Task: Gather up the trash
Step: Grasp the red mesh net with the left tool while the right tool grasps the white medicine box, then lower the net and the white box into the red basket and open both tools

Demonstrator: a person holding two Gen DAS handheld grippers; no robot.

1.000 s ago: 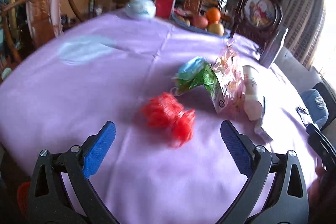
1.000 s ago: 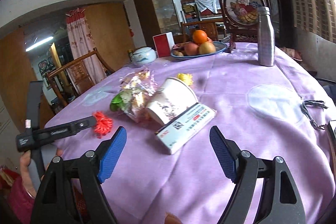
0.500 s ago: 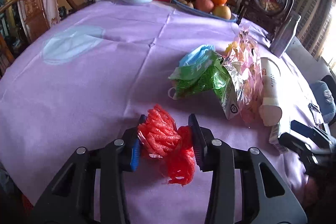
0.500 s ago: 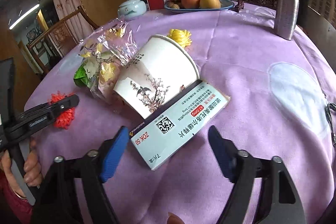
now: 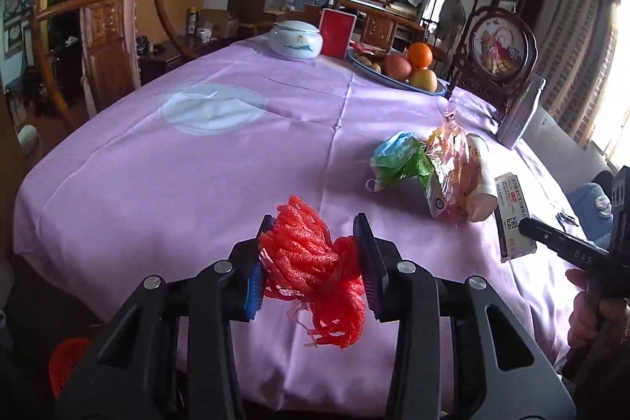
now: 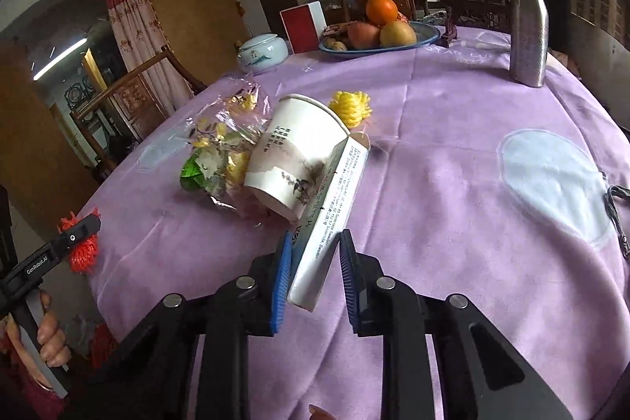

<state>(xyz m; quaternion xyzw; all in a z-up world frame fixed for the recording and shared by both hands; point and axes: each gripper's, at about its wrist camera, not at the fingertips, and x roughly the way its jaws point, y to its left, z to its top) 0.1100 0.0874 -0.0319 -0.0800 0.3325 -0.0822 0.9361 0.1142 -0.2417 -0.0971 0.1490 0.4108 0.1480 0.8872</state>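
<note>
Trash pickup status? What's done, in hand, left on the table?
Done: nothing visibly binned. In hand: left gripper clamps the red net; right gripper closing on the medicine box. Left: paper cup, plastic wrappers, yellow net.

- Daylight pours in from the window [image 5: 618, 73] at the right edge of the left wrist view, blown out to white glare
- The table [image 5: 236, 160] is evenly bright, with soft shadows under the litter
- The far room is dimmer
- Fisheye bending curves the edges, and the corners go black
- Both views are sharp
</note>
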